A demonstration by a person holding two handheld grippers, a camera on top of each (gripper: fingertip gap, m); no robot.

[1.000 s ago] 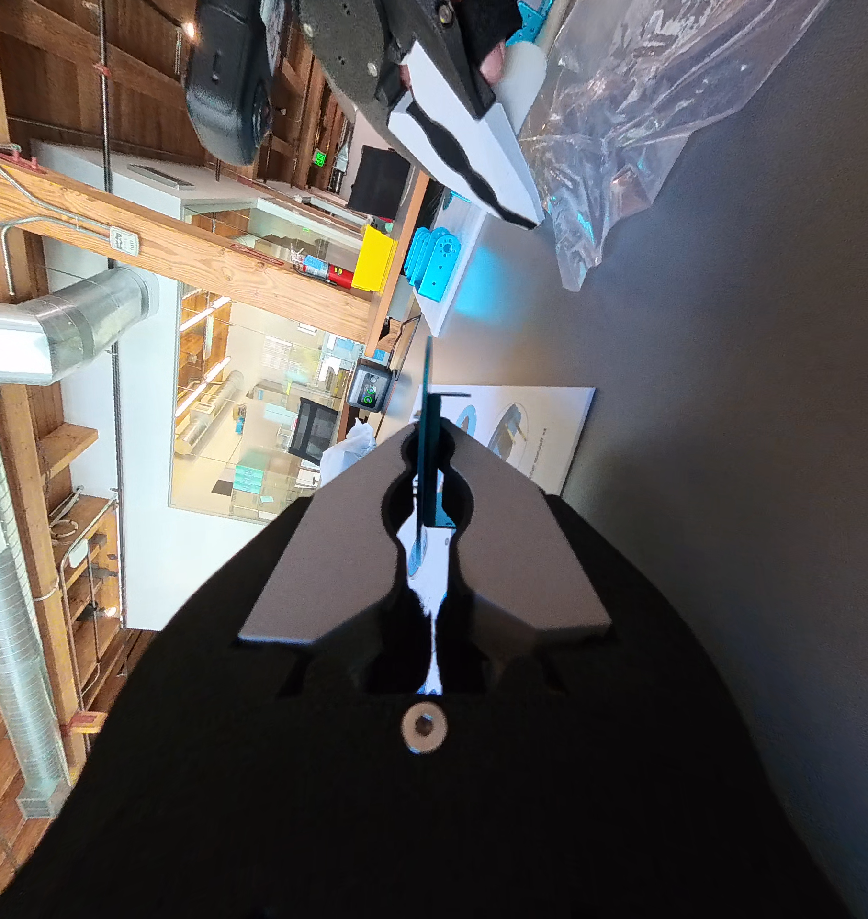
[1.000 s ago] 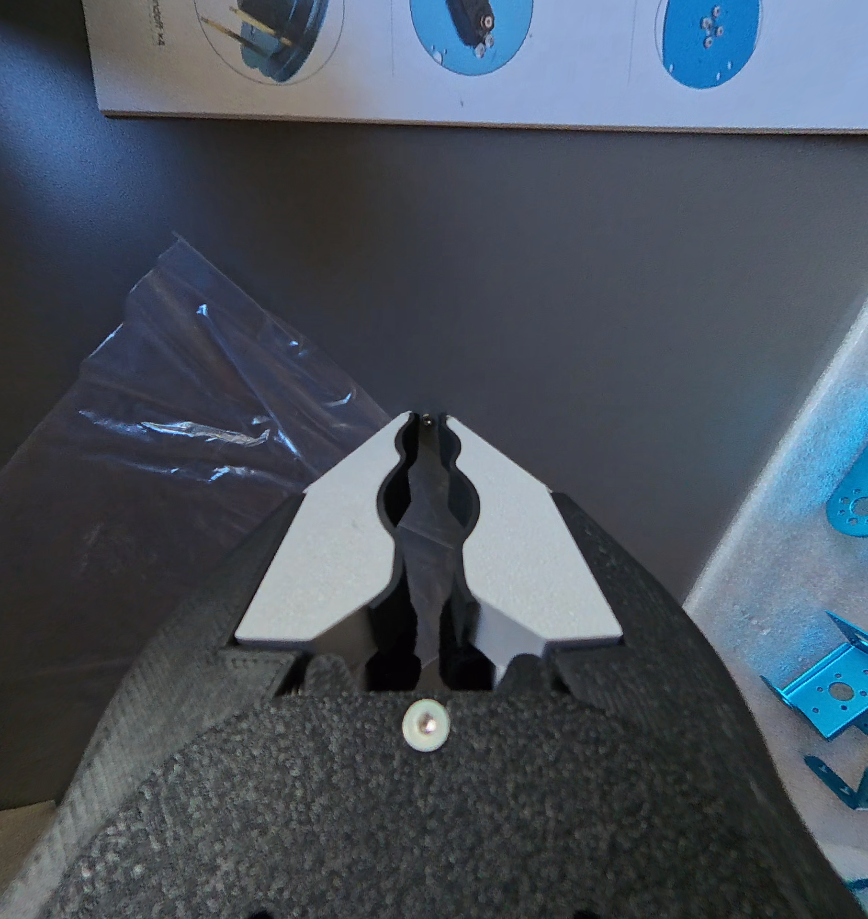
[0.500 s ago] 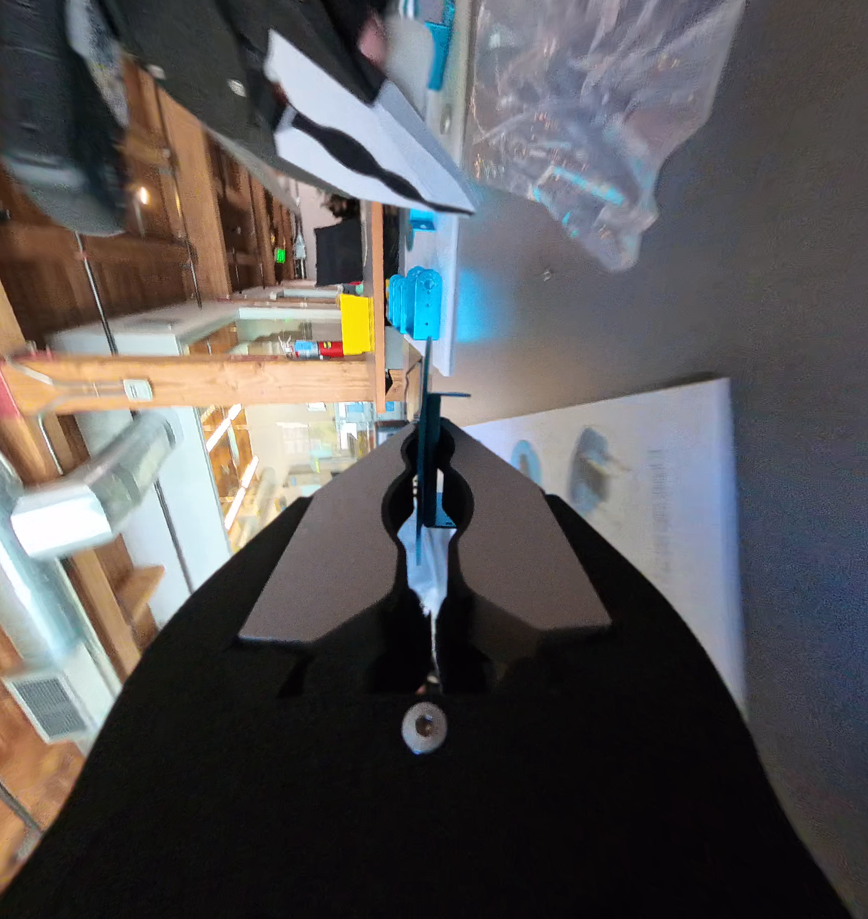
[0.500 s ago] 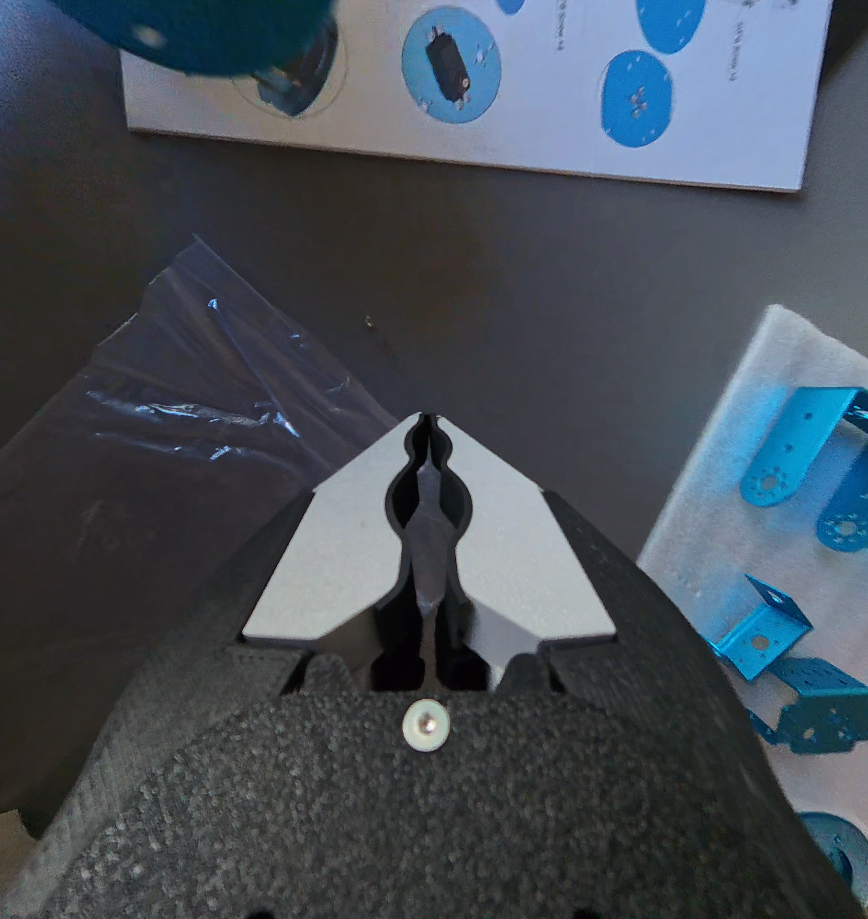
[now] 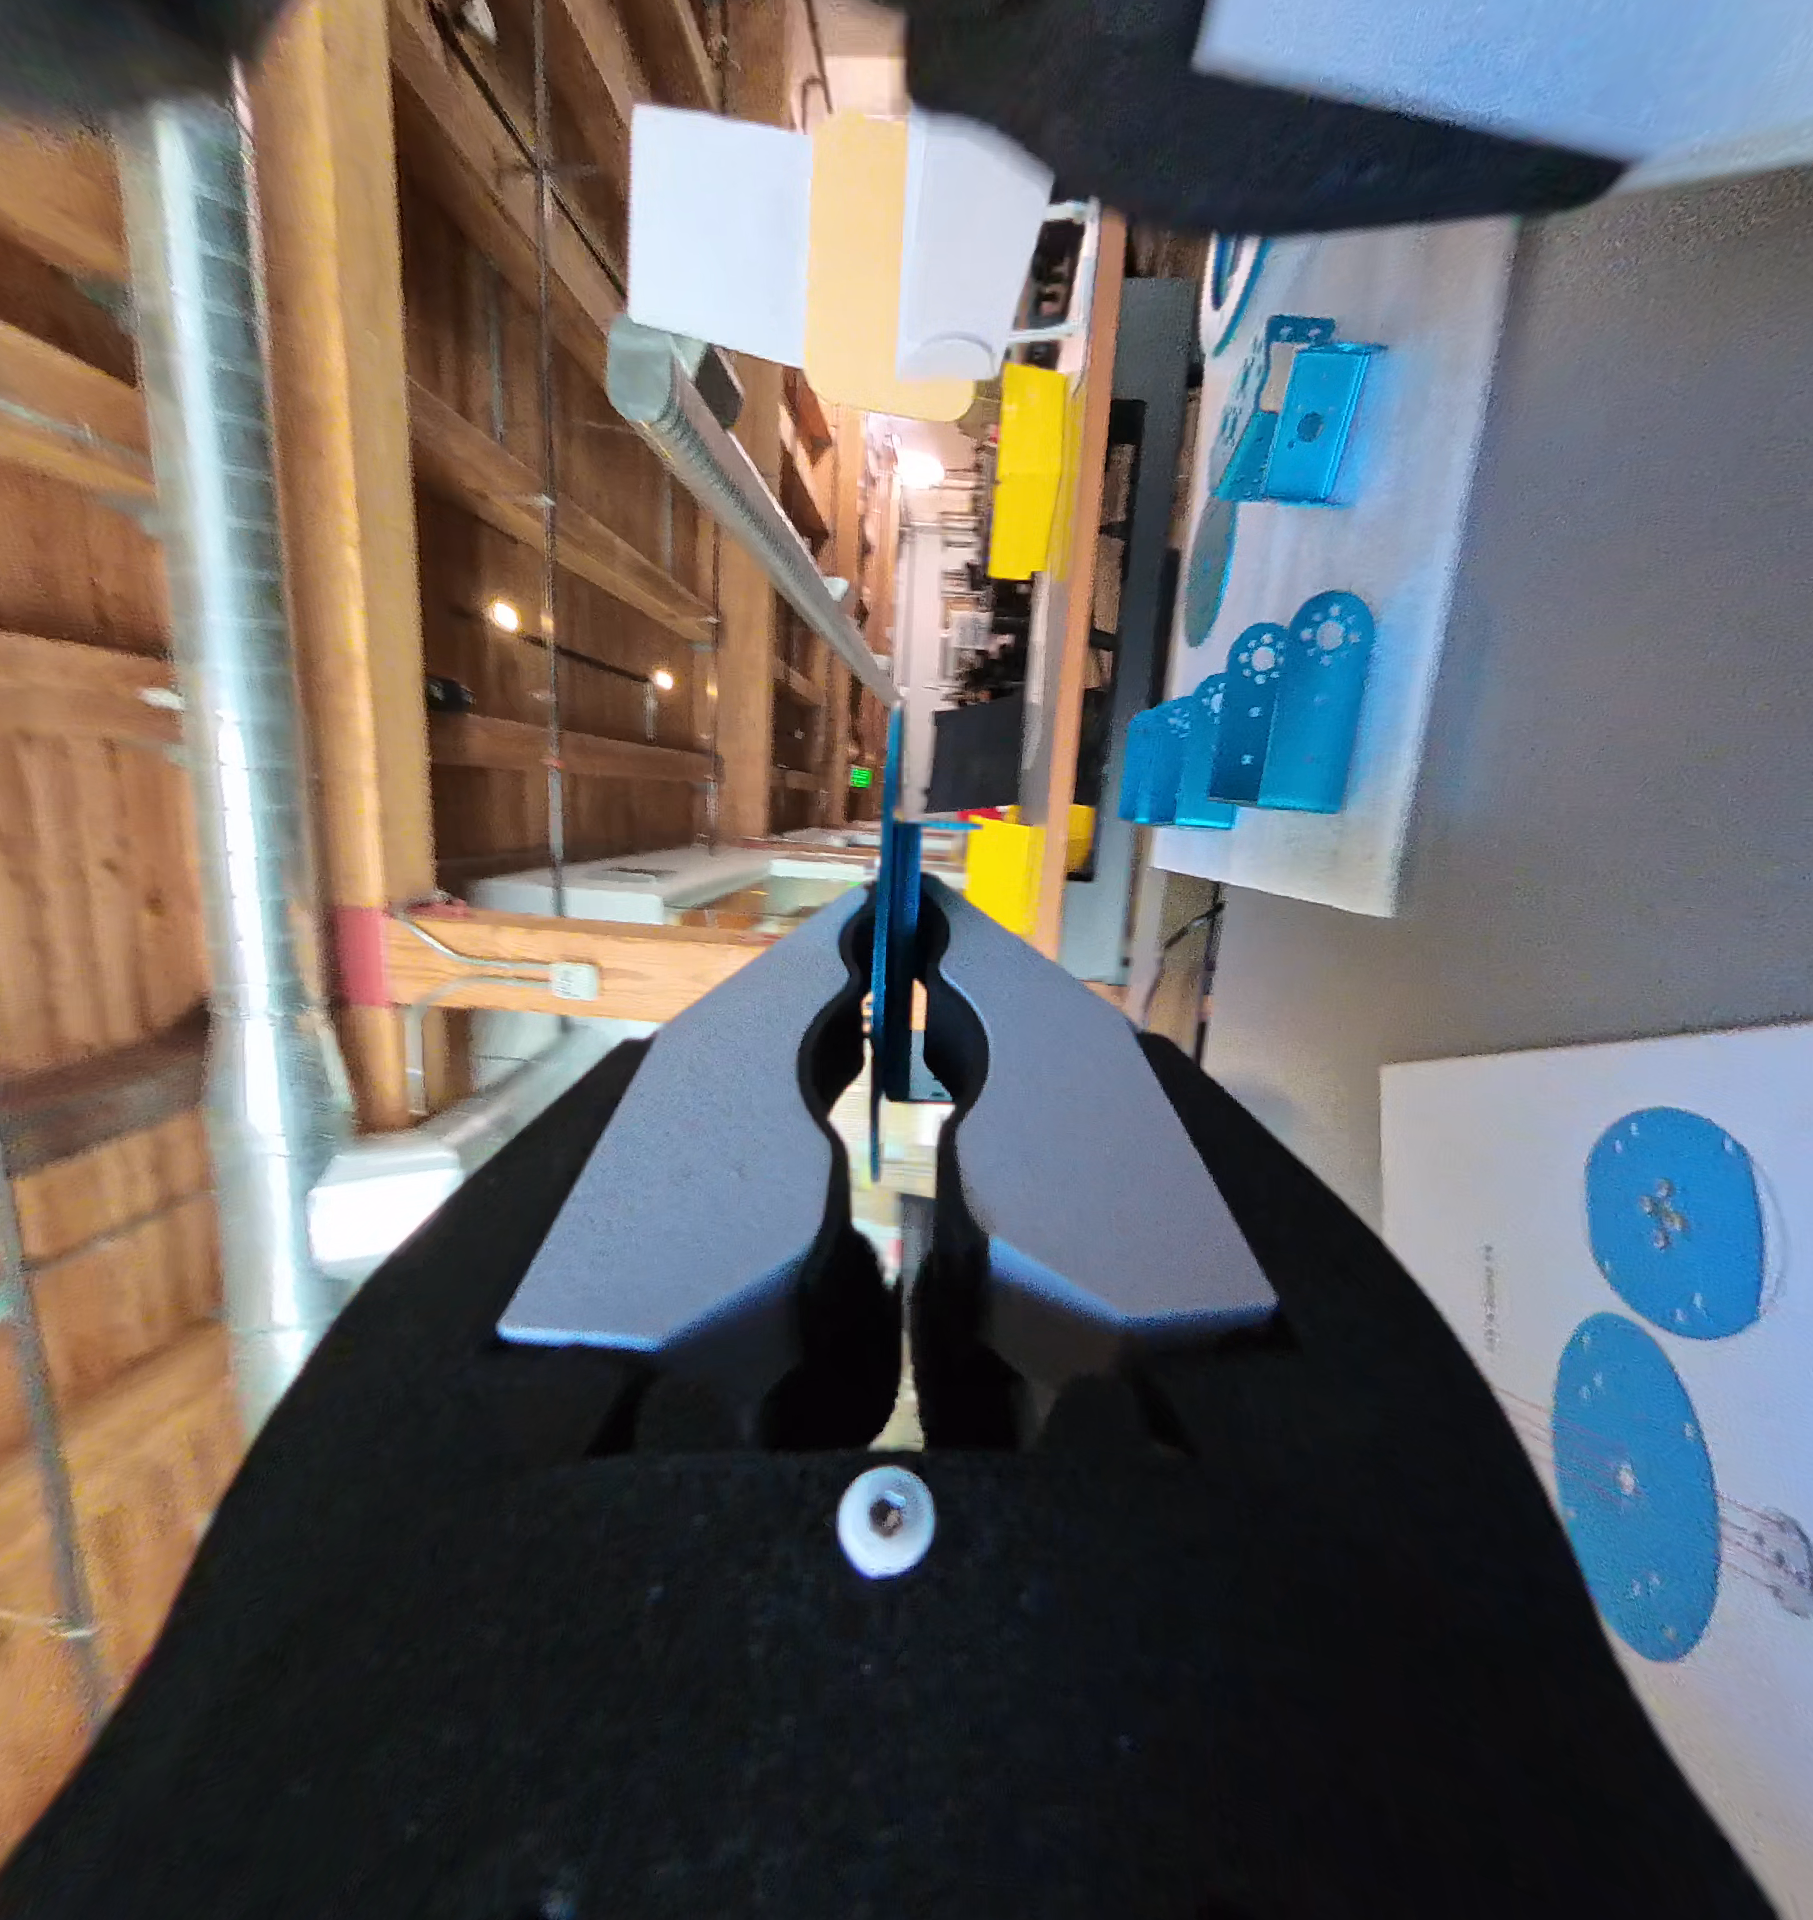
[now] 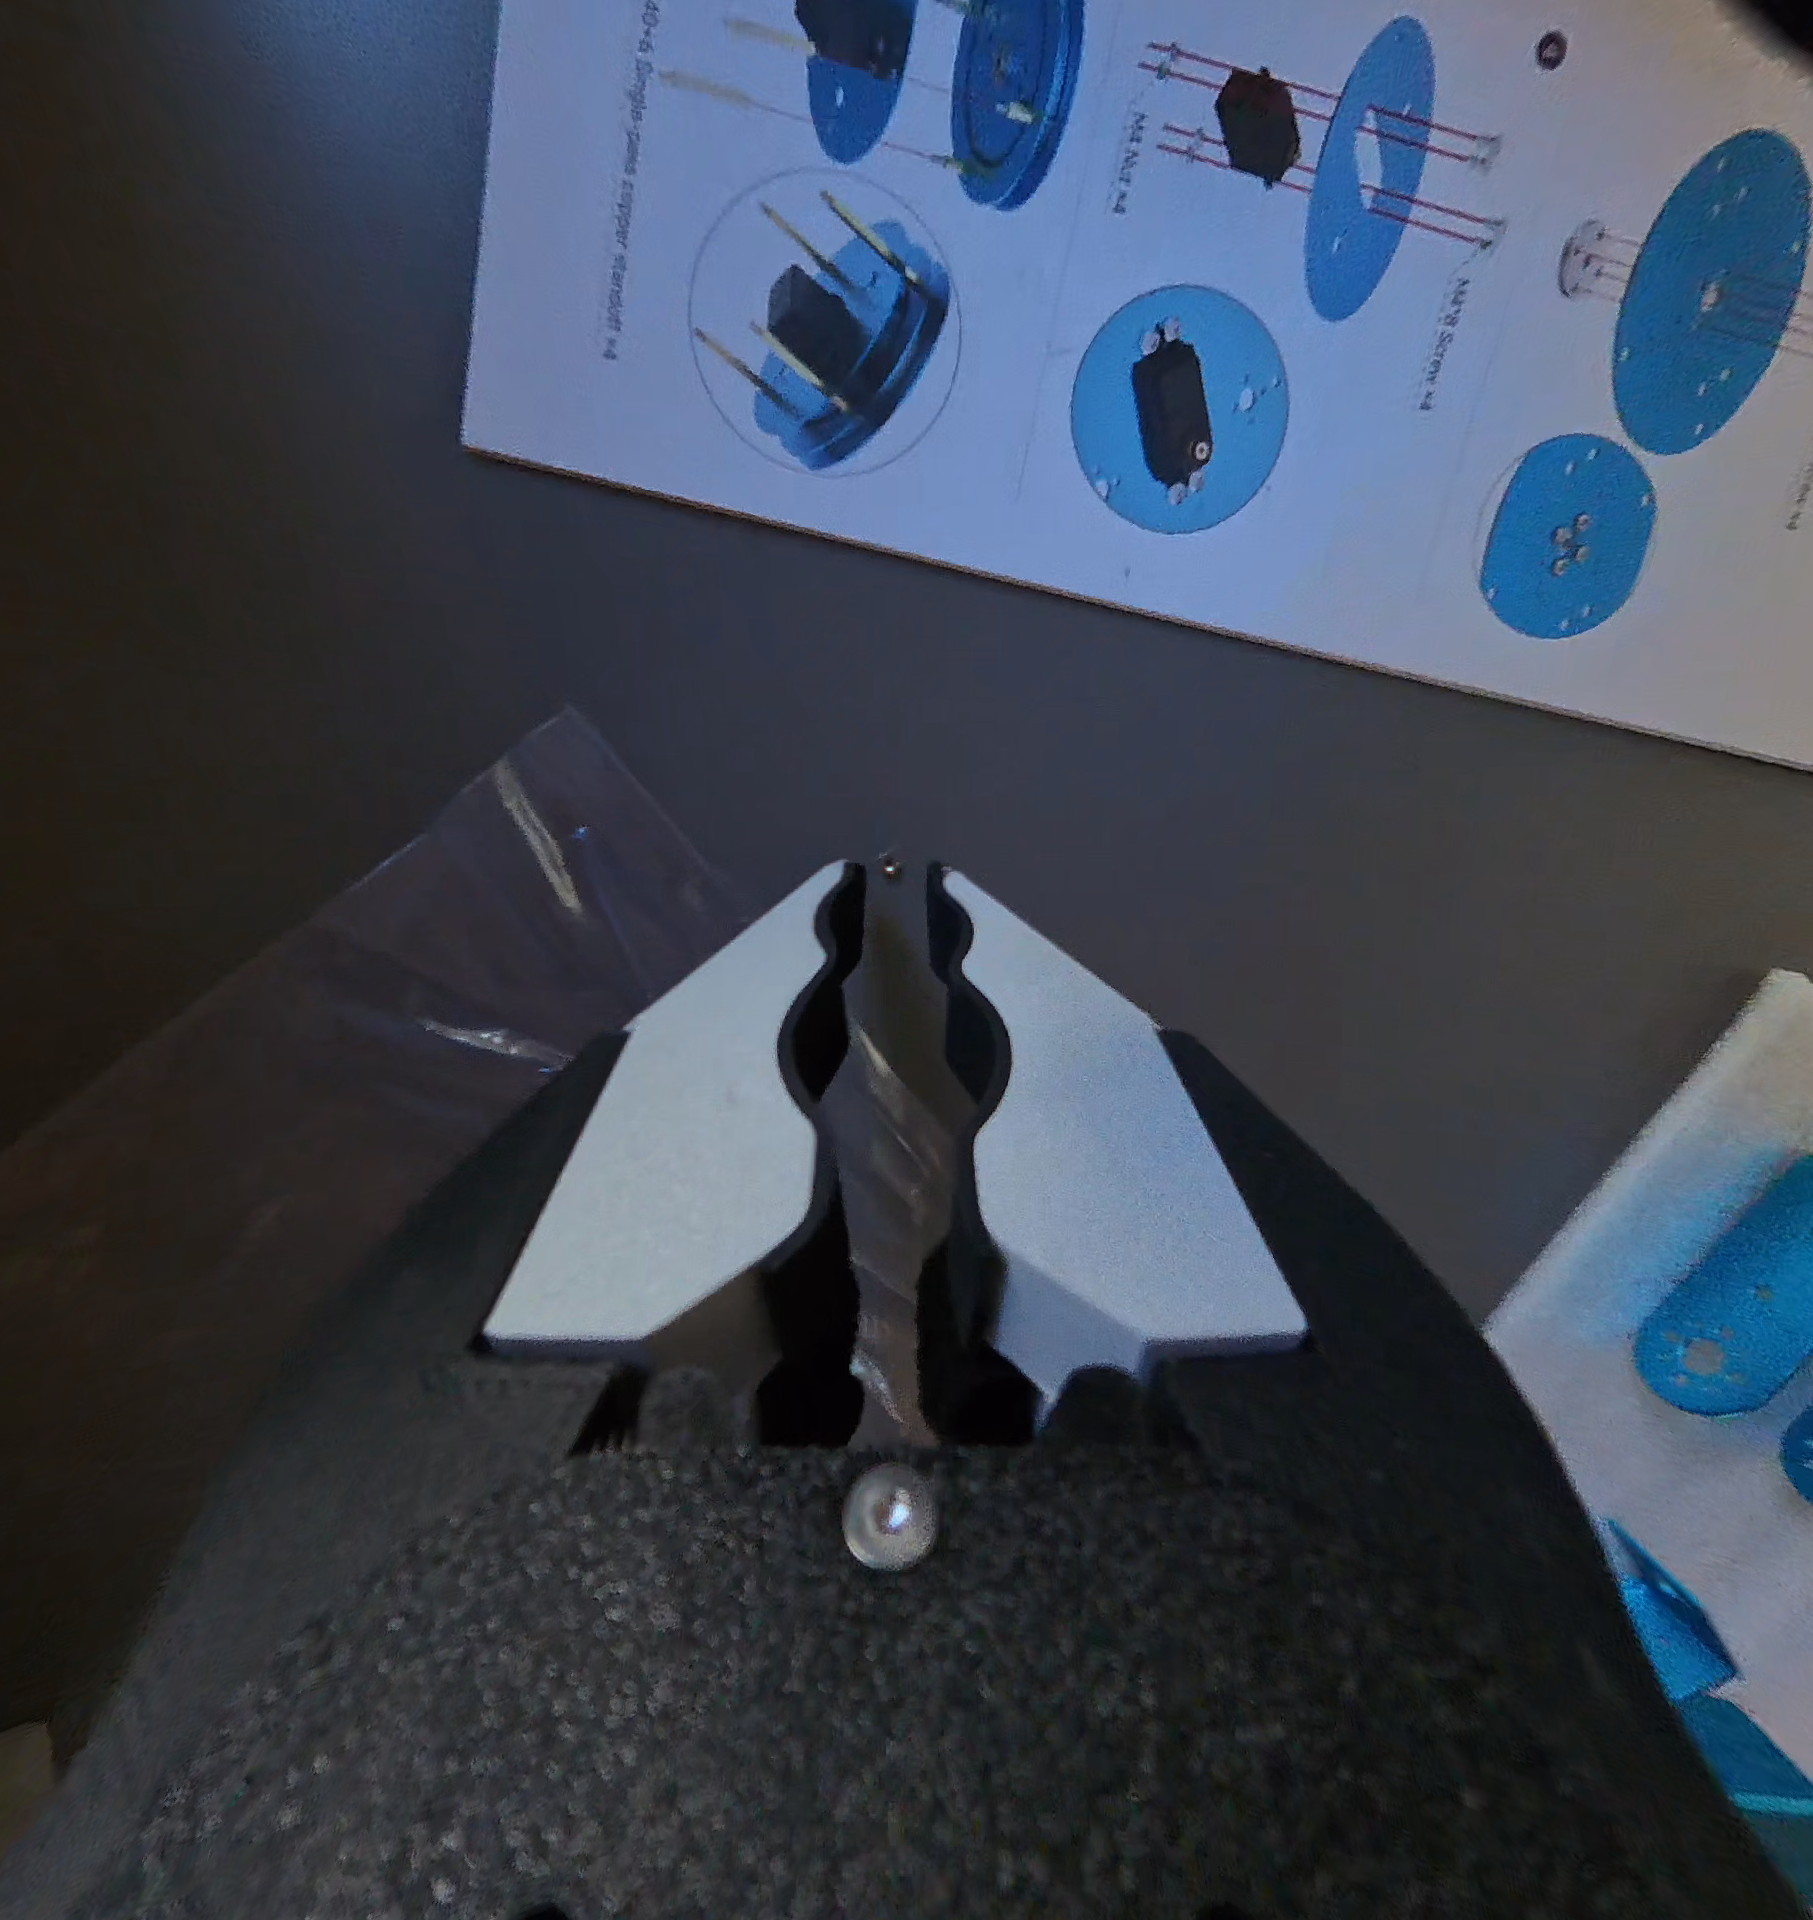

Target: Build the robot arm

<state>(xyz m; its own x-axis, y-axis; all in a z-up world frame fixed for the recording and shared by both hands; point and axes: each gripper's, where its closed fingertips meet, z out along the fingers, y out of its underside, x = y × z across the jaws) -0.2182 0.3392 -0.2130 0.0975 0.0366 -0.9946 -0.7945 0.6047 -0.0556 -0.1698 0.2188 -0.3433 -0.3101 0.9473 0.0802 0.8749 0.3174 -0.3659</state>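
Note:
My left gripper is shut on a thin blue metal plate, held edge-on between the fingertips and raised off the table, with the view rolled sideways. My right gripper has its jaws almost closed on a tiny dark fastener pinched at the very tips, above the dark grey table. A clear plastic bag lies under and left of it. The right gripper's body also shows large and blurred at the top of the left wrist view.
A white instruction sheet with blue part drawings lies ahead of the right gripper; it also shows in the left wrist view. A white foam pad holds several blue metal brackets. Wooden walls and ducts stand beyond the table. My right fingertips sit around 20 cm from my left ones.
The left view has swung away from the plastic bag toward the foam pad and sheet, still holding the plate. The right gripper has moved forward toward the sheet and now fills the left view's top.

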